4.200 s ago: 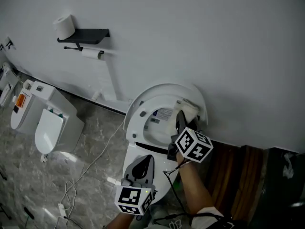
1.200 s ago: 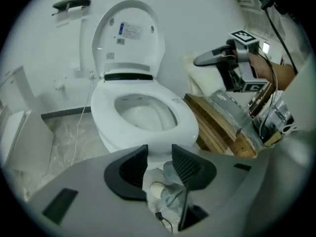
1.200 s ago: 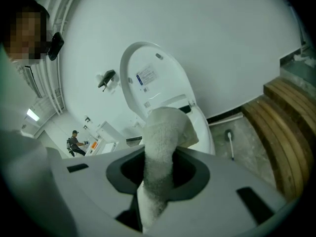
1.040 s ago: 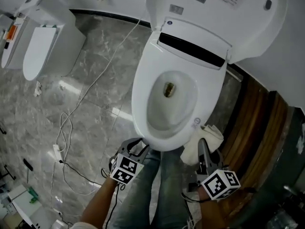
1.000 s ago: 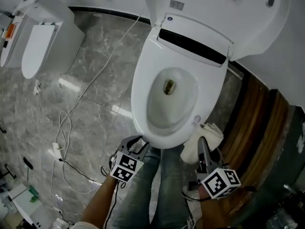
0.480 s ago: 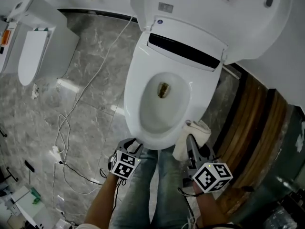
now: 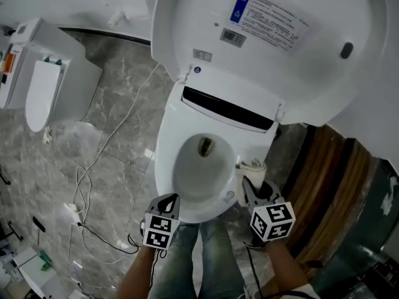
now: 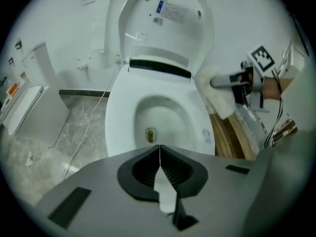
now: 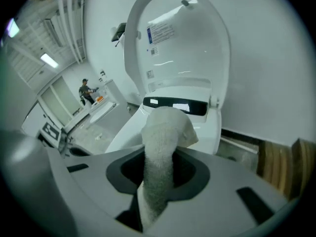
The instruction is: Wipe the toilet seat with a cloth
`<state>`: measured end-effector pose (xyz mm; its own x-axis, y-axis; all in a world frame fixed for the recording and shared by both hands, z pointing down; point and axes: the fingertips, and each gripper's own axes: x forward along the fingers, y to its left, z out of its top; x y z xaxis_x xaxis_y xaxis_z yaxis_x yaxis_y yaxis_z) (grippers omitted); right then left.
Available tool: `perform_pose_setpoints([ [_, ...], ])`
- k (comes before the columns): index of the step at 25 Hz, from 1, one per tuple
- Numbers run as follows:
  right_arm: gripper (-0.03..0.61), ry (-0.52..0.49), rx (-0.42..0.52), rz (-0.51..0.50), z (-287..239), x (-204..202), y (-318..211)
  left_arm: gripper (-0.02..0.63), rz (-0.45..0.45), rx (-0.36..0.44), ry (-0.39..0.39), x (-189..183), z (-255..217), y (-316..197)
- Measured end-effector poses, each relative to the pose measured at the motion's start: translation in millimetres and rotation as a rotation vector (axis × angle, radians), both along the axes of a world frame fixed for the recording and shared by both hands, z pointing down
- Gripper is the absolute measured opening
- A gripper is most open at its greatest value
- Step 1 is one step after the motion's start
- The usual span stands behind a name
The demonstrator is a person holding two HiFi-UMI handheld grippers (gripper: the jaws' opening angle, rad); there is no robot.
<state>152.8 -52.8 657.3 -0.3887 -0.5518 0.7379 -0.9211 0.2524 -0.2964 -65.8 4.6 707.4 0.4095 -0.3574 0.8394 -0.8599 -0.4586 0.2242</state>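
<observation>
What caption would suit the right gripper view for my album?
The right gripper, shut on a white cloth, faces the toilet with its lid raised.

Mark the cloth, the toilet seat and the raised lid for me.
cloth [image 9: 163, 132], right gripper view, on its bunched middle where the jaws pinch it.
toilet seat [image 7: 163, 167], head view, on the left side of the ring.
lid [image 7: 187, 17], head view, on the bare inner face left of the label.

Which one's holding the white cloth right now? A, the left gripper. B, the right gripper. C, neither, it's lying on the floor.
B: the cloth is pinched in the right gripper, beside the toilet seat; the left gripper has just closed on nothing.
</observation>
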Motion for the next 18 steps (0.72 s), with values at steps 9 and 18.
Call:
perform_pose_setpoints([
  [9,0.089,0.197,-0.017,-0.363,60,22,-95,0.015,-0.141,0.058,0.337,80,-25,-123],
  [18,0.089,0.151,0.032,-0.44,71,22,-89,0.015,-0.086,-0.012,0.395,113,-13,-100],
])
